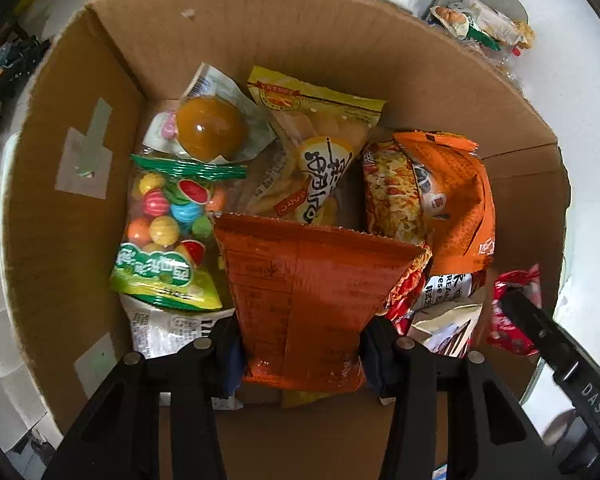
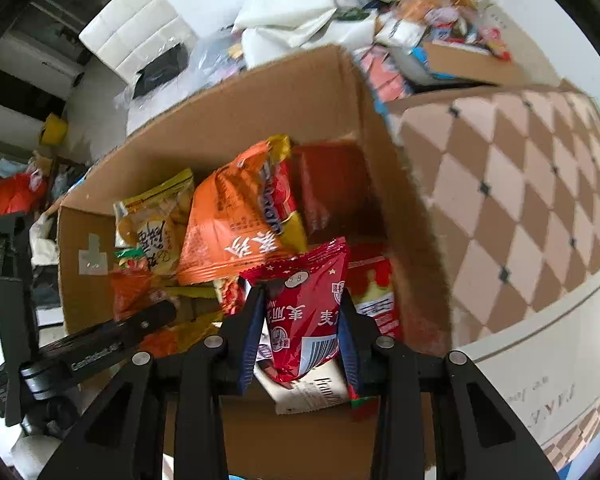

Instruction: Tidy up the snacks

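While the orange snack packet (image 1: 300, 304) is being clamped by the left gripper (image 1: 302, 344) and the red packet (image 2: 304, 312) by the right gripper (image 2: 300, 328), both are being held over the cardboard box (image 1: 80, 184); releasing them into free gaps is judged next.

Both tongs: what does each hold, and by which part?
Left tongs grip the orange packet by its lower side edges. Right tongs grip the red packet across its middle.

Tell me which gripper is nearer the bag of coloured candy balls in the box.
Left. The left gripper, shut on an orange packet, hangs right beside the candy-ball bag. The right gripper, clamping a red packet, is over the box's opposite side.
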Demonstrator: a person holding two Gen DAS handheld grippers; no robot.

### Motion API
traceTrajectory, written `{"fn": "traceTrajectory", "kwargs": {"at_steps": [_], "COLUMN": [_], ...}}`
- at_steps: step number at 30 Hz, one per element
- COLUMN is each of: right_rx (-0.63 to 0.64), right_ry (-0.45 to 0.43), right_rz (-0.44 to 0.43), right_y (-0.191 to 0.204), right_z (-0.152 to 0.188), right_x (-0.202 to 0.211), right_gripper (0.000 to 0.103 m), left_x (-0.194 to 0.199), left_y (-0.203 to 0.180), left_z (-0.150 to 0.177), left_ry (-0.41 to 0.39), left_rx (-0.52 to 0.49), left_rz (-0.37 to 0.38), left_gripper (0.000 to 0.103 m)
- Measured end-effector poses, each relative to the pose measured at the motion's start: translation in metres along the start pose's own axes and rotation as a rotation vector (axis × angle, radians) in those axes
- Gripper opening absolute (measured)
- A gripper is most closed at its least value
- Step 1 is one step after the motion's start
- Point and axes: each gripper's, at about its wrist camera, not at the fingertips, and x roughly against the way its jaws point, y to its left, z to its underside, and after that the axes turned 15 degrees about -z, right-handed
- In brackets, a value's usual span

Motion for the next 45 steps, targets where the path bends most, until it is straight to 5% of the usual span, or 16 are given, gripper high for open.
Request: {"fn": "traceTrajectory", "kwargs": {"at_steps": [2, 5, 6, 9, 21, 35, 45], "right_rx": [0.001, 0.007, 0.005, 0.006, 0.098, 0.195, 0.244], "right_ry": [0.023, 0.019, 0.015, 0.013, -0.002, -0.070, -0.158], "right_rz": [-0.009, 0.003, -0.001, 0.002, 0.091, 0.148, 0.154], "right_y": [-0.002, -0.004, -0.005, -0.007, 0.006, 0.032, 0.041], "right_z": [-0.001, 0.000, 0.001, 0.002, 0.031, 0.069, 0.118], "right_x": [-0.006, -0.006, -0.006, -0.004, 0.011, 0.051, 0.101], "right_gripper": [0.047, 0.080, 0.081, 0.081, 0.093, 0.095, 0.095], "left_x": [-0.003, -0.003, -0.001, 0.005, 0.036, 0.079, 0.121], "left_y": [0.000, 0.001, 0.002, 0.005, 0.018, 0.029, 0.018], "left_z": [-0.001, -0.001, -0.001, 0.000, 0.034, 0.084, 0.150], "left_ry": [0.012, 0.004, -0.006, -0.036, -0.165, -0.311, -0.458], "left_rx": [0.005, 0.012, 0.011, 0.011, -0.001, 0.022, 0.021], "left_rz": [0.001, 0.001, 0.000, -0.007, -0.042, -0.123, -0.185], "left_gripper": [0.046, 0.066, 0.077, 0.084, 0.084, 0.084, 0.084]}}
